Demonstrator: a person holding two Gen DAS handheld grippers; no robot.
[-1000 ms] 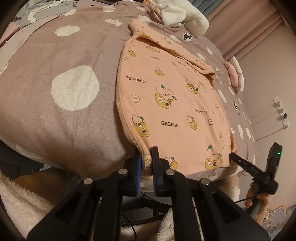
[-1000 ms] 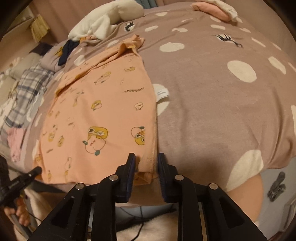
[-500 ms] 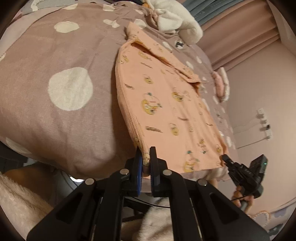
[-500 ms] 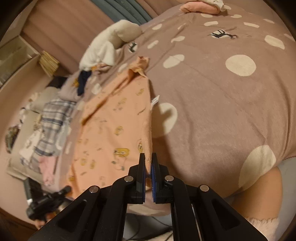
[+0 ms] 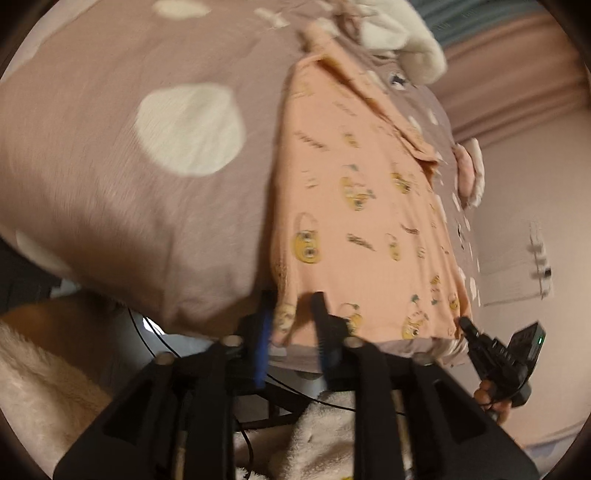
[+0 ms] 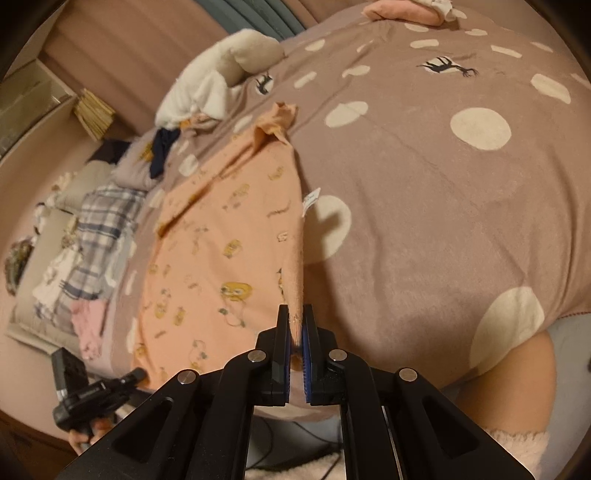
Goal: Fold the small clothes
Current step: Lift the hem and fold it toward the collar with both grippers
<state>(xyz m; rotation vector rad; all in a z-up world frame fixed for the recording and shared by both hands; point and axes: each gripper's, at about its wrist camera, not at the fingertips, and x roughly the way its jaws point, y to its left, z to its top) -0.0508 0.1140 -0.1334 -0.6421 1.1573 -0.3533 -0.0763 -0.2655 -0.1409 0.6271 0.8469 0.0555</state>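
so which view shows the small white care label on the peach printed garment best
The right wrist view: the small white care label sticks out sharply from the peach printed garment. The left wrist view is blurred and shows no label.

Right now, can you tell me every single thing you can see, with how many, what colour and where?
Pyjama top: one, peach with yellow cartoon prints, flat on the bed.
Bedspread: one, mauve-brown with cream dots, covering the bed.
Fluffy white bundle: one, cream, beyond the top's collar.
Plaid cloth: one, blue-grey check, at the bed's left side.
Pink folded item: one, far edge.
Left hand-held gripper: black, jaws opening around the top's near hem corner.
Right hand-held gripper: black, shut on the top's other hem corner.
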